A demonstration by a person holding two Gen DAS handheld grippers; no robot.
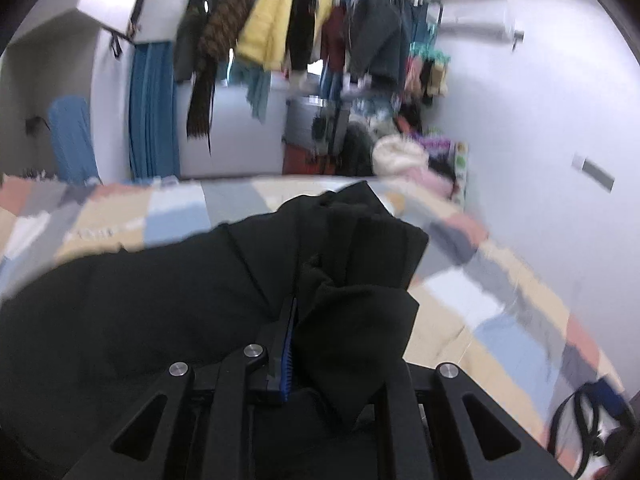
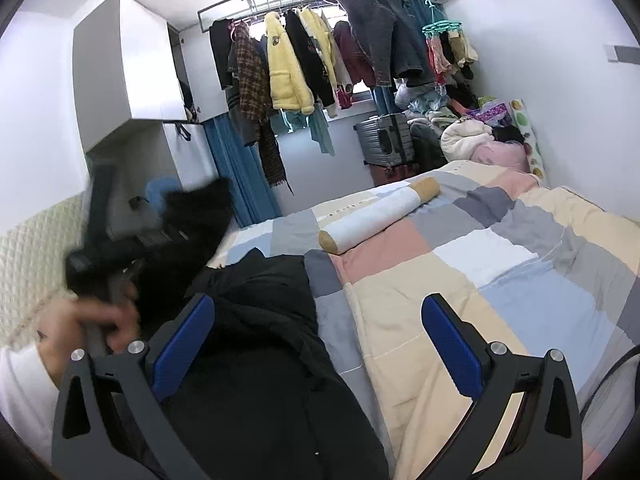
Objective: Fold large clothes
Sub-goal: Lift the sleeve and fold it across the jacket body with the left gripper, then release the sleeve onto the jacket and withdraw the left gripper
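A large black garment (image 2: 260,344) lies on the patchwork bed cover (image 2: 500,280) at the left side of the bed. My left gripper (image 1: 298,296) is shut on a bunched fold of the black garment (image 1: 160,300) and holds it raised above the bed. In the right wrist view the left gripper (image 2: 120,240) shows blurred at the left, in a hand, with black cloth hanging from it. My right gripper (image 2: 318,336) is open and empty, just above the garment's right edge.
A white bolster pillow (image 2: 378,216) lies across the bed's middle. A rack of hanging clothes (image 2: 304,60) fills the far wall, with suitcases (image 2: 386,140) and piled bedding (image 2: 472,136) beyond the bed. A padded headboard (image 2: 28,248) is at the left.
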